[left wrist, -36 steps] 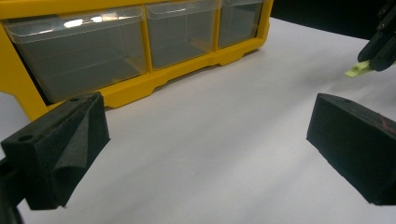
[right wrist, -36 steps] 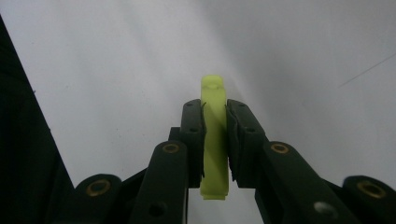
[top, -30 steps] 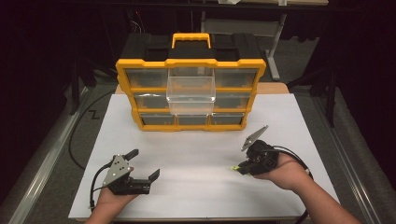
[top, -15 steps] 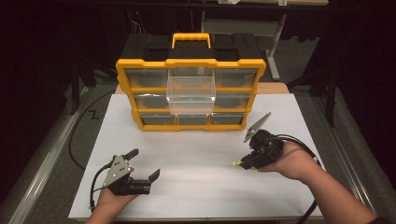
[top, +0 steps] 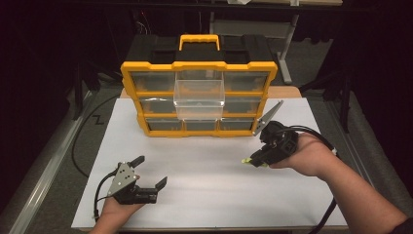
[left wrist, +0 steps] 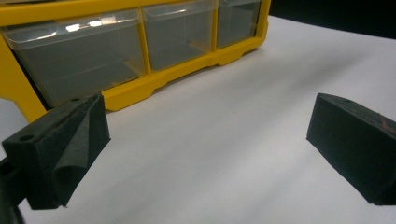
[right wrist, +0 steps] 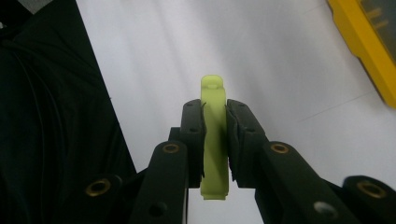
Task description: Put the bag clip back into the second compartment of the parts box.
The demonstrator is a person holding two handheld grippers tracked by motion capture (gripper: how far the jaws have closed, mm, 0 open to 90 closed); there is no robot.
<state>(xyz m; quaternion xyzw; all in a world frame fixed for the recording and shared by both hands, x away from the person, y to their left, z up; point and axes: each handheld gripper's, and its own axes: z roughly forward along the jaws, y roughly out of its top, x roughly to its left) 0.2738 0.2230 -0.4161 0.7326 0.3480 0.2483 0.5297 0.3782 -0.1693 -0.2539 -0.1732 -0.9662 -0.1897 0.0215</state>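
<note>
Your right gripper (right wrist: 215, 140) is pinching a flat, lime-green plastic strip with rounded ends (right wrist: 214, 135). The black foam pads (right wrist: 192, 135) squeeze its two broad faces, and there's a little oval hole near the far tip. In the right gripper view the strip's long axis runs straight out along the jaws, sticking out past them at both ends. In the high view you just get a small green tip (top: 248, 161) poking out toward the middle of the matte white sheet covering the table (top: 204, 195), held above it, in front of the organiser's right corner.

Your left gripper (top: 148, 171) sits low near the front left of the sheet, jaws spread wide with nothing between them. Its own view shows the blocky, slightly crumpled foam on the pads (left wrist: 70, 149) up close.

The glossy yellow plastic organiser case with a black top and yellow handle (top: 146, 73) stands upright at the back. From above you can see one clear plastic drawer (top: 198, 97) pulled out of the middle column. The left gripper view only catches the smoky, translucent bottom-row drawers (left wrist: 177, 37).
</note>
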